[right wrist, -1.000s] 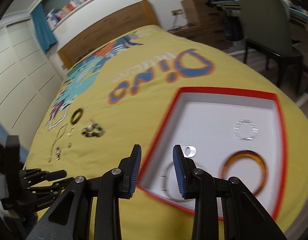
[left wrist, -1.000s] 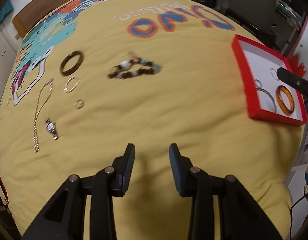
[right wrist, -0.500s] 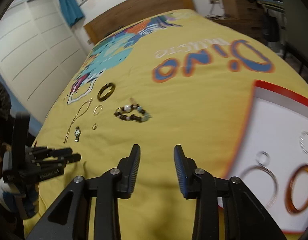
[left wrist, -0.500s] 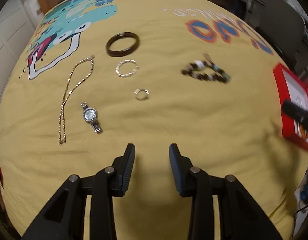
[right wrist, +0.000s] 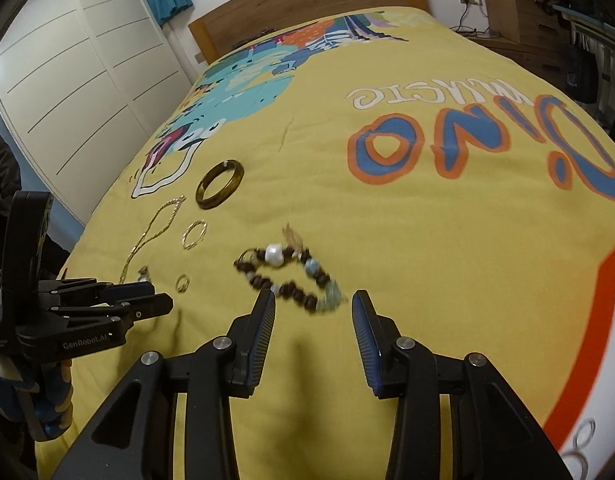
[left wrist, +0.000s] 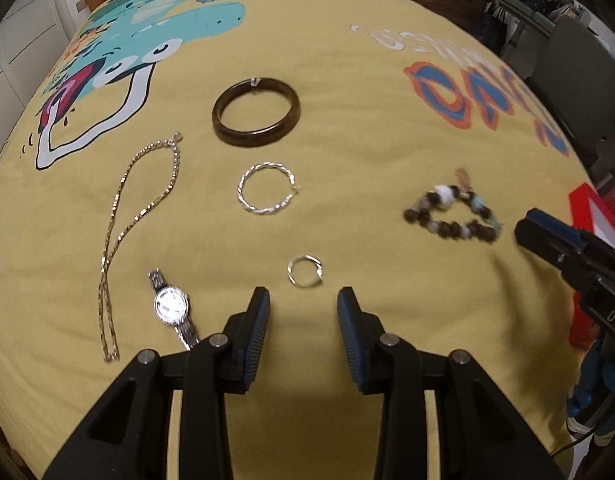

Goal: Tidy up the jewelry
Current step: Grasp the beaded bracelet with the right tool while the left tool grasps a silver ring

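The left gripper (left wrist: pixel 303 312) is wide open and holds nothing; it hangs over the yellow bedspread (left wrist: pixel 367 128), with a small silver ring (left wrist: pixel 305 271) just in front of its fingertips. Near its left finger lies a silver watch (left wrist: pixel 171 307), and beside the watch a gold chain (left wrist: pixel 141 216) stretches toward the headboard end of the bed. Further that way lie a twisted silver hoop (left wrist: pixel 265 188) and a dark bangle (left wrist: pixel 256 110). The right gripper (right wrist: pixel 313 314) is also wide open and empty, with a beaded bracelet (right wrist: pixel 289 274) just ahead of its tips. A red box (right wrist: pixel 587 364) sits at the bed's right edge.
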